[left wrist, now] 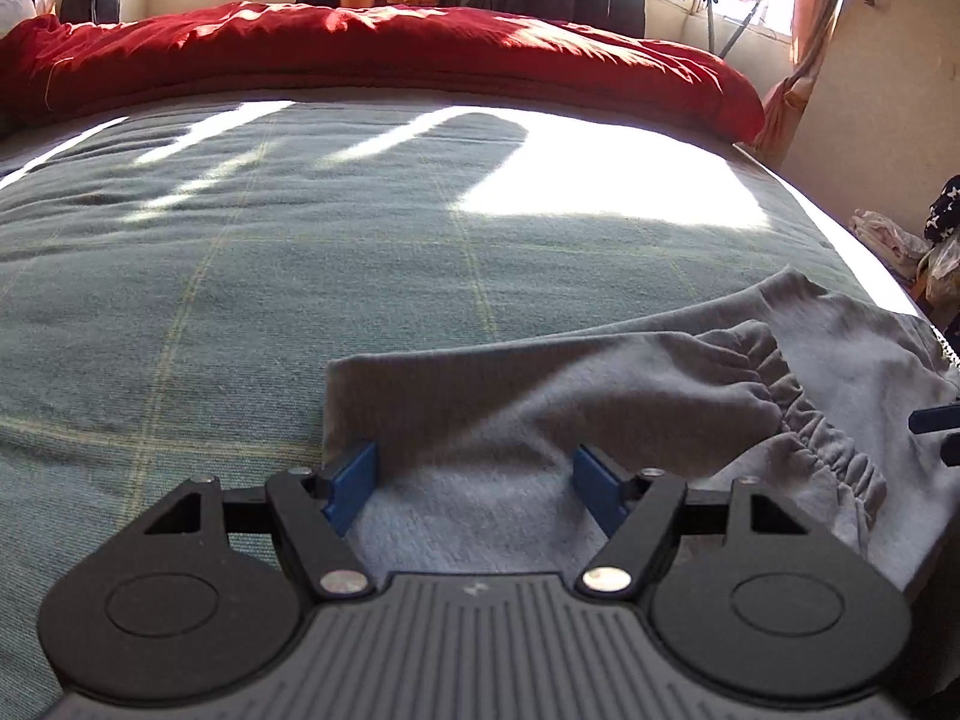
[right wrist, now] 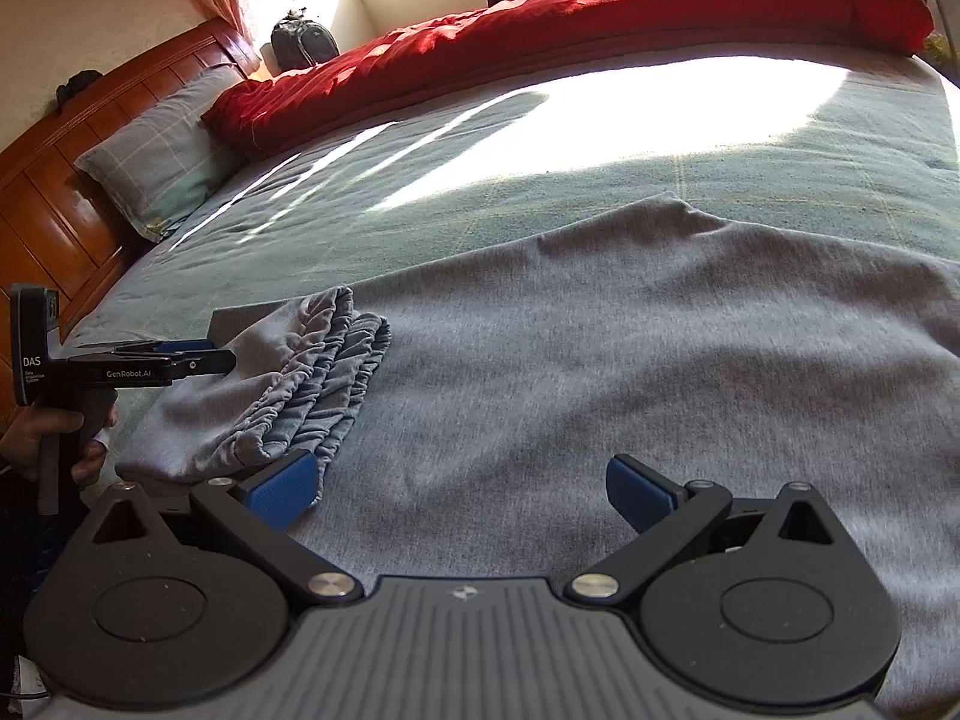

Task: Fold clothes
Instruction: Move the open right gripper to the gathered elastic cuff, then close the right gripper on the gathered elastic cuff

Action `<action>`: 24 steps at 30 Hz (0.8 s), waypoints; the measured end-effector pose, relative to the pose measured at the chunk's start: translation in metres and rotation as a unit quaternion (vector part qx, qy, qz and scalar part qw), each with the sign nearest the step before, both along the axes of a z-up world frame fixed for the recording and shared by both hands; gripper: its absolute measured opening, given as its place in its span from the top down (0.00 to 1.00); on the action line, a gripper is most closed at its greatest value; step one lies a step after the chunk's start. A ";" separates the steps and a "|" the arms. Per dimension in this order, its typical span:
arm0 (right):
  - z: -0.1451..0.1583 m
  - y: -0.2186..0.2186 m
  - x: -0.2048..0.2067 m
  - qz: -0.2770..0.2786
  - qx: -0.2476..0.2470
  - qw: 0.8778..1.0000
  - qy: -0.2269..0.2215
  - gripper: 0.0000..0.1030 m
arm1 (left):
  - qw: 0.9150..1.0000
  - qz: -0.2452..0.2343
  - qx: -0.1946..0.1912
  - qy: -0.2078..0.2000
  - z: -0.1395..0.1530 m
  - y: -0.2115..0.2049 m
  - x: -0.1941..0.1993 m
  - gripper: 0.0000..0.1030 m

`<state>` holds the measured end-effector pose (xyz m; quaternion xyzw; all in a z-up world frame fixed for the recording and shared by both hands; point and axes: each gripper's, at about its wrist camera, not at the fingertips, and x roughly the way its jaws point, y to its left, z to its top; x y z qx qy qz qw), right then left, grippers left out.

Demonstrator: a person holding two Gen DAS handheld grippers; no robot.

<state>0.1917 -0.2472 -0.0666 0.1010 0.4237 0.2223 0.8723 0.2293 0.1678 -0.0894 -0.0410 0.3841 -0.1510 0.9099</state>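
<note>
Grey sweatpants (right wrist: 600,348) laid on green plaid bed (left wrist: 240,252), left gripper (left wrist: 474,480) jaws held wide astride folded cloth, nothing clamped, right gripper (right wrist: 462,492) jaws spread above fabric, empty.

- Wide bare stretch of the green bedspread (left wrist: 180,276) fills the left and centre of the left wrist frame, free to pass.
- Red duvet (left wrist: 372,54) bars the upper edge.
- Grey garment (right wrist: 600,348) covers the lower right.
- Pillow (right wrist: 162,150) and wooden headboard (right wrist: 54,180) close the right wrist frame's left.

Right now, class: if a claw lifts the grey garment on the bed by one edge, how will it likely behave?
The grey garment probably droops limply: it already lies in soft wrinkles. Its gathered elastic band, folded over, would likely slide or flop open. It looks light and unlikely to slip from the ridged pads.
</note>
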 end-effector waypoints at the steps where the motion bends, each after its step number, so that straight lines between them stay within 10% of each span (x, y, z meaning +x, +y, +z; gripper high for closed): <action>1: -0.002 -0.001 0.002 0.001 -0.001 1.000 0.003 0.00 | 1.000 0.004 -0.001 0.001 0.005 0.002 -0.001 0.29; 14: -0.013 0.003 0.011 0.013 -0.023 1.000 -0.005 0.00 | 1.000 0.014 0.011 0.007 0.001 -0.017 0.052 0.24; 24: 0.024 0.024 0.018 0.055 -0.012 0.997 -0.061 0.00 | 0.992 -0.115 0.012 -0.053 0.045 -0.077 -0.044 0.22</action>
